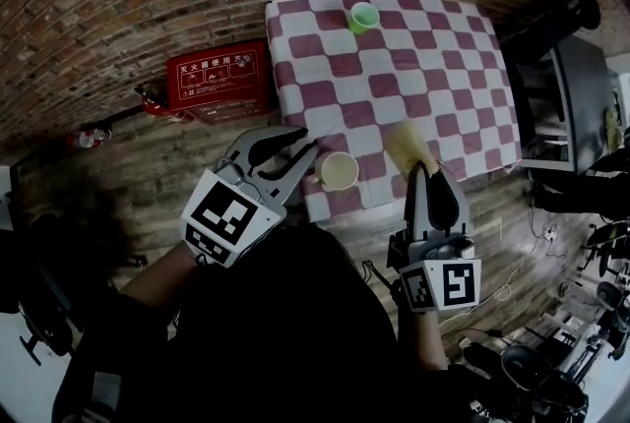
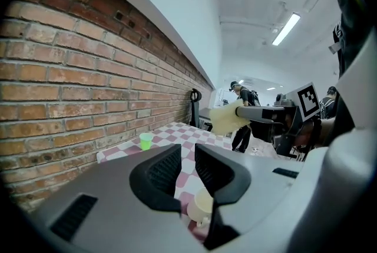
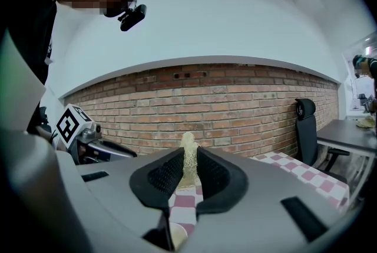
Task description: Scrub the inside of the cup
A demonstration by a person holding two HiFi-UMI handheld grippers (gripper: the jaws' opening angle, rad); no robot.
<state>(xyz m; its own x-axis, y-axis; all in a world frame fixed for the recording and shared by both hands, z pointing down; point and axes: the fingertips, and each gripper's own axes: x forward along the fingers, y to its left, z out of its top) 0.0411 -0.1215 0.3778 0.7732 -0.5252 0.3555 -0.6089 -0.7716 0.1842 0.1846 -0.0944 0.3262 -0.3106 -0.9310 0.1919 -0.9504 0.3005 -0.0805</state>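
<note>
A cream cup (image 1: 338,171) stands near the front edge of the table with the red-and-white checked cloth (image 1: 433,67). My left gripper (image 1: 309,141) hovers just left of the cup, open, with nothing between its fingers. In the left gripper view the cup (image 2: 203,203) shows below the jaws (image 2: 188,157). My right gripper (image 1: 428,170) is to the right of the cup, shut on a pale yellow sponge (image 1: 406,146) that sticks out past its tips. The sponge (image 3: 188,152) stands pinched between the pads in the right gripper view (image 3: 189,166). The cup's rim (image 3: 177,237) peeks out beneath them.
A small green cup (image 1: 363,16) stands at the far edge of the table. A red box (image 1: 219,77) sits on the wooden floor to the left, against the brick wall. A dark chair (image 1: 551,18) and a desk (image 1: 581,96) stand to the right.
</note>
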